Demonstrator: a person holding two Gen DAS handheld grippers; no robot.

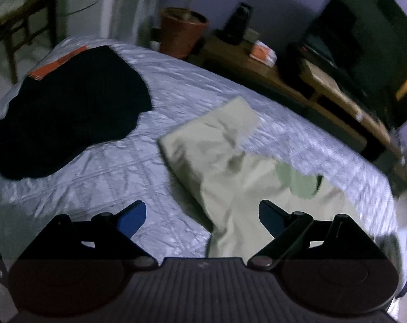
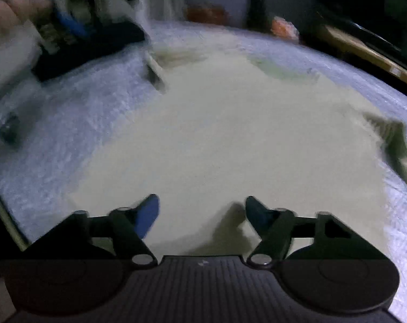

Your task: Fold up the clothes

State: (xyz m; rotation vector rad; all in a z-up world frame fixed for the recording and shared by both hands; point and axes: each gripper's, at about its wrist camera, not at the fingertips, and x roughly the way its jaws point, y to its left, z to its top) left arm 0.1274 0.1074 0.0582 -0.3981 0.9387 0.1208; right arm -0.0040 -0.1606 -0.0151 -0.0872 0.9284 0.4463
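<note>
Your left tool gaped empty above bed; right tool gaped empty over pale shirt, one sleeve turned in. Dark garment lay apart. Fold seemingly midway; next needed hem or sleeve edge pinched.

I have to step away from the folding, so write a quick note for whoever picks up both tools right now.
Left tool: open, holding nothing, above the bed near the sleeve edge of the pale shirt.
Right tool: open, holding nothing, low over the body of the same shirt.
Things: the shirt lies spread on the quilted bed cover, one sleeve already turned in. A dark garment lies further back on the bed.
Done: at most a first sleeve fold.
Left: fold the rest of the pale shirt, then probably the dark garment. The right view is blurred, so check the far sleeve yourself.
</note>
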